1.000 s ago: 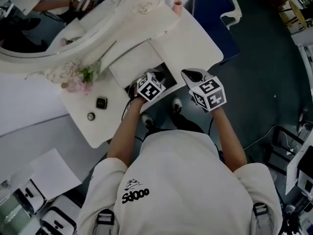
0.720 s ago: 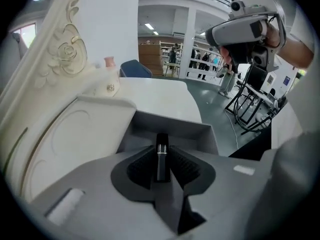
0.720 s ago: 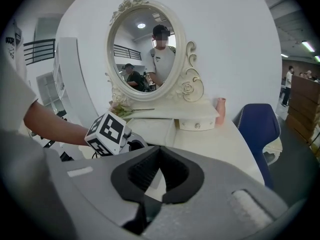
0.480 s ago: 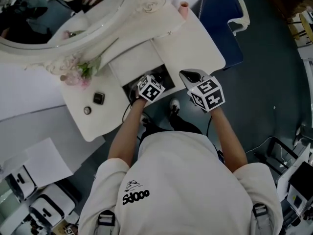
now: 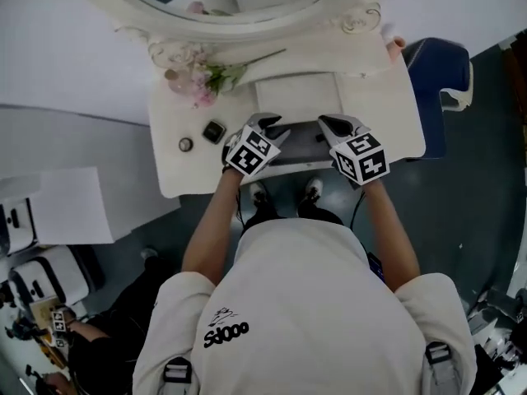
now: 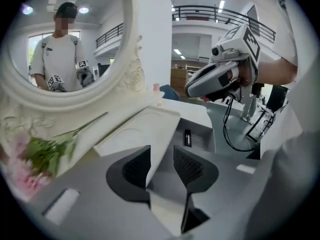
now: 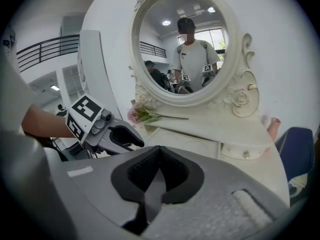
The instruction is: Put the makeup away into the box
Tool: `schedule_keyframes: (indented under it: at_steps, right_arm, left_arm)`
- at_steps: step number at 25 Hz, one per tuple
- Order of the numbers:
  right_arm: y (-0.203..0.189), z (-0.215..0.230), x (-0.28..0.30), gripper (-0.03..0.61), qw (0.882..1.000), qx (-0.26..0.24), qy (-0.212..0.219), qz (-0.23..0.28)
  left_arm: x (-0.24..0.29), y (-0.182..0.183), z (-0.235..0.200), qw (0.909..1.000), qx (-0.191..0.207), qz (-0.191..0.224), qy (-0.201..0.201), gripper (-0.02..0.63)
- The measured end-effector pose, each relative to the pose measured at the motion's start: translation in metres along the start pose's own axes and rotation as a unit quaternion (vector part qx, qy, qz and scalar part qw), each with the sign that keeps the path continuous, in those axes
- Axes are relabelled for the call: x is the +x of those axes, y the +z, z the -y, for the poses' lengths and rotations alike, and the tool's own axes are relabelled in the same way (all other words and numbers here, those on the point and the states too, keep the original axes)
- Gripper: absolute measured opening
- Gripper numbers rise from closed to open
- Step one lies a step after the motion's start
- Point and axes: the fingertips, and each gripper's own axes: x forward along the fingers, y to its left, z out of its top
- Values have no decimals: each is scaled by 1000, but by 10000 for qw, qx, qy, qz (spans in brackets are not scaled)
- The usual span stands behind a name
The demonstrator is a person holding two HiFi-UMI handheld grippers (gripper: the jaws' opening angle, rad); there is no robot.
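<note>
Black compact (image 5: pixel 214 131) lies on the white vanity top (image 5: pixel 189 175), left of the open drawer (image 5: pixel 303 136).
Left gripper (image 6: pixel 162 165), jaws just opened partway, holds nothing; right gripper (image 7: pixel 159 173) is closed and empty. Likely risk: a shallow pinch skids the flat compact off the table edge.

White ornate bench (image 5: pixel 387 113), mid-frame. Upper left: pink flower sprig with green stems (image 5: pixel 204 79). Left side: small black square case (image 5: pixel 214 131), near it small round dark pot (image 5: pixel 185 145). Top edge: oval white-framed mirror (image 5: pixel 239 25).
</note>
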Motion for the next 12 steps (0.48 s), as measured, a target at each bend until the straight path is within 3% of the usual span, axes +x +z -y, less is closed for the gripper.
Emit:
schedule_keyframes:
  at_steps: [6, 12]
  right_arm:
    - [28, -68, 63, 2, 9966, -545, 594, -157]
    - [48, -125, 117, 2, 9889, -958, 1080, -355]
  left_arm:
    - [-80, -66, -73, 9922, -733, -110, 1000, 181]
    - [-148, -150, -136, 9638, -1693, -413, 2016, 190]
